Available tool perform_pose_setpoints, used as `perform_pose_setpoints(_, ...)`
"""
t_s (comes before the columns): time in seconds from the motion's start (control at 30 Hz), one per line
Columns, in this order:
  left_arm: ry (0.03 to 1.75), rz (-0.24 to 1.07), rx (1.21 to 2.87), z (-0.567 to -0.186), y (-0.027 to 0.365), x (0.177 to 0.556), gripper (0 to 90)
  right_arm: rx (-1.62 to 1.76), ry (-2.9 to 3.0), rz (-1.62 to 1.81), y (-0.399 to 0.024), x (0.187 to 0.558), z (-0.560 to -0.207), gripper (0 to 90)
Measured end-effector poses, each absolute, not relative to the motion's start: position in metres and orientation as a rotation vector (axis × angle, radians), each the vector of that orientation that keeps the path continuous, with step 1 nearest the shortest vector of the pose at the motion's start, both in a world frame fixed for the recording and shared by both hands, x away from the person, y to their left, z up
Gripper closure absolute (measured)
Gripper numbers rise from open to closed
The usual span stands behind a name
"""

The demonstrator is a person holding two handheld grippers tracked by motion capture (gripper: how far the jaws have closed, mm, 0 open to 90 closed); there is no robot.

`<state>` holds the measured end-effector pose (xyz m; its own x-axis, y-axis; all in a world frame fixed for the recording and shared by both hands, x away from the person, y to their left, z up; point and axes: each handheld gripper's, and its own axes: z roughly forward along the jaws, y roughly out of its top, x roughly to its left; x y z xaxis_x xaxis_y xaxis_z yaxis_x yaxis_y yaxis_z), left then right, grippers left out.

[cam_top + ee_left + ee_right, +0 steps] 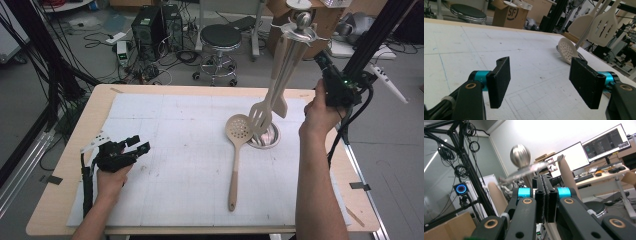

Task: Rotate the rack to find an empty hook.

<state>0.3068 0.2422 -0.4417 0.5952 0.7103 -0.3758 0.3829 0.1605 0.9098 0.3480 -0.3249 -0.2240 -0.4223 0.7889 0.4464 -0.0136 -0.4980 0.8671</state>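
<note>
A metal utensil rack [302, 21] with a ball top stands on a round base [270, 140] at the mat's right. A beige slotted spatula [261, 116] and a plain spatula [281, 106] hang from it. A beige skimmer spoon [238, 129] lies flat on the white mat, handle toward me. My right gripper [321, 57] is raised beside the rack's top, its jaws shut with nothing visible between them [544, 195]; the ball top [520, 155] sits just beyond. My left gripper [138, 144] rests low on the mat's left, open and empty [539, 82], facing the skimmer [566, 50].
The wooden table [65, 165] carries the white mat [175, 150]. Behind it are a stool [220, 37], computer towers [150, 25], floor cables and cardboard boxes [510, 15]. A black frame post [372, 40] rises by my right hand. Monitors [609, 141] stand farther off.
</note>
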Motion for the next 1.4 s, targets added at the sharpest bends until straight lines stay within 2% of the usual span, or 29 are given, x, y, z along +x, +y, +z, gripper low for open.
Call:
perform_pose_setpoints(0.23, 0.986, 0.299, 1.455, -0.441, 0.242, 0.306, 34.1, 1.173, 1.185, 1.929, -0.313, 0.347, -0.209, 90.0)
perform_pose_setpoints(0.83, 0.989, 0.298, 1.452, -0.442, 0.243, 0.306, 34.0, 1.084, 1.324, 1.887, -0.273, 0.351, -0.209, 90.0)
perform_pose_setpoints(1.27, 0.987, 0.298, 1.458, -0.441, 0.242, 0.306, 34.0, 1.095, 1.633, 1.81, -0.242, 0.347, -0.281, 89.7)
perform_pose_setpoints(1.4, 0.985, 0.299, 1.459, -0.442, 0.242, 0.306, 34.0, 1.128, 1.713, 1.775, -0.234, 0.348, -0.302, 80.9)
